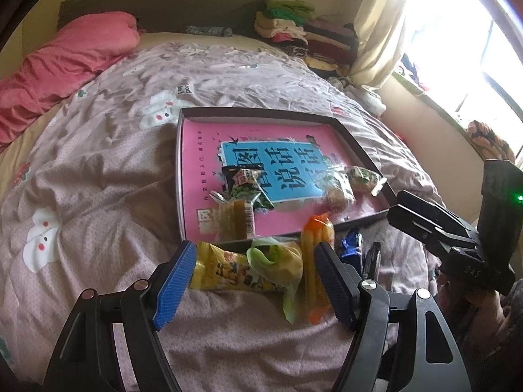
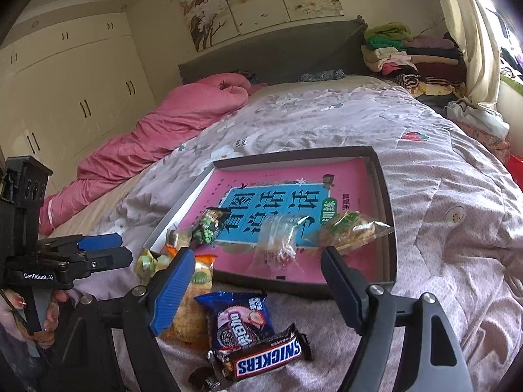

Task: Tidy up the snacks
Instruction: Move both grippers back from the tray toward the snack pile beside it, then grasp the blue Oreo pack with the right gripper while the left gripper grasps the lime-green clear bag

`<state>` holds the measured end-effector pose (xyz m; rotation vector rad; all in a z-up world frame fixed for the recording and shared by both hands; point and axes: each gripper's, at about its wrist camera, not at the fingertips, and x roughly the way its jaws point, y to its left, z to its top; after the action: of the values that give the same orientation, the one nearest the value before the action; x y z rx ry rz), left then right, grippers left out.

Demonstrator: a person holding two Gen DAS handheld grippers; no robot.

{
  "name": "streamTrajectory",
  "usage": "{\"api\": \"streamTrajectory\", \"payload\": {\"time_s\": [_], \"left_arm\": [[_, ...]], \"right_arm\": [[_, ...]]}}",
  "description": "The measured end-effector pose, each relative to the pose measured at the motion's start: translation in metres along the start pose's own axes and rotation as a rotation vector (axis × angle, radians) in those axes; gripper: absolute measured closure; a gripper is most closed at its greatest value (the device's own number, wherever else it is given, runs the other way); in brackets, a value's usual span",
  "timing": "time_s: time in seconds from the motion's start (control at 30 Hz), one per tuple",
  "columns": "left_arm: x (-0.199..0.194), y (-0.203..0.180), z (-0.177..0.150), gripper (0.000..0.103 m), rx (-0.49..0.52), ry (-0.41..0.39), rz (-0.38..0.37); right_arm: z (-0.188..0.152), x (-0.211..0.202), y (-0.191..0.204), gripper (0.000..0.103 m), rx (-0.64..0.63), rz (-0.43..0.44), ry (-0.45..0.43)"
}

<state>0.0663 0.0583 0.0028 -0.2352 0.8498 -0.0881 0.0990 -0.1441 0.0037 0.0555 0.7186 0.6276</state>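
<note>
Both grippers spread wide over the bed (image 2: pixel 441 196), gripping nothing. Left gripper (image 1: pixel 253 274) straddling a yellow packet (image 1: pixel 222 272) just short of the tray (image 1: pixel 183 170). Right gripper (image 2: pixel 258 285) above Oreo pack (image 2: pixel 240 321) and Snickers (image 2: pixel 268 357), near the tray's front edge.

A bed carries everything, spread with a mauve quilt (image 2: pixel 441 228) printed with white rabbits. Just ahead of both grippers a shallow dark-rimmed tray (image 2: pixel 389 215) sits on it. Nearer, beneath the right gripper, lie a blue Oreo packet (image 2: pixel 242 318) and a Snickers bar (image 2: pixel 269 357), touching; beneath the left, a yellow snack bag (image 1: pixel 222 271) and an orange-ended packet (image 1: pixel 315 258). Far off to the left, a pink duvet (image 2: pixel 157 130) lies bunched.
</note>
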Motion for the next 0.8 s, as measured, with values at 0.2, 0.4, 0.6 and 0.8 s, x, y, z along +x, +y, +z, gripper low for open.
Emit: {"api": "streamTrajectory", "payload": {"time_s": [0.2, 0.4, 0.6, 0.8], "left_arm": [[0.001, -0.005, -0.005, 0.027, 0.019, 0.016, -0.001], [0.008, -0.007, -0.012, 0.027, 0.035, 0.056, 0.010], [0.008, -0.010, -0.015, 0.032, 0.047, 0.057, -0.002], [0.013, -0.014, -0.019, 0.042, 0.065, 0.067, -0.016]], "right_arm": [[-0.005, -0.001, 0.005, 0.024, -0.013, 0.002, 0.020], [-0.011, 0.000, 0.010, 0.024, -0.025, -0.002, 0.047], [-0.016, 0.000, 0.014, 0.024, -0.047, -0.001, 0.078], [-0.021, 0.008, 0.015, 0.024, -0.066, 0.006, 0.126]]}}
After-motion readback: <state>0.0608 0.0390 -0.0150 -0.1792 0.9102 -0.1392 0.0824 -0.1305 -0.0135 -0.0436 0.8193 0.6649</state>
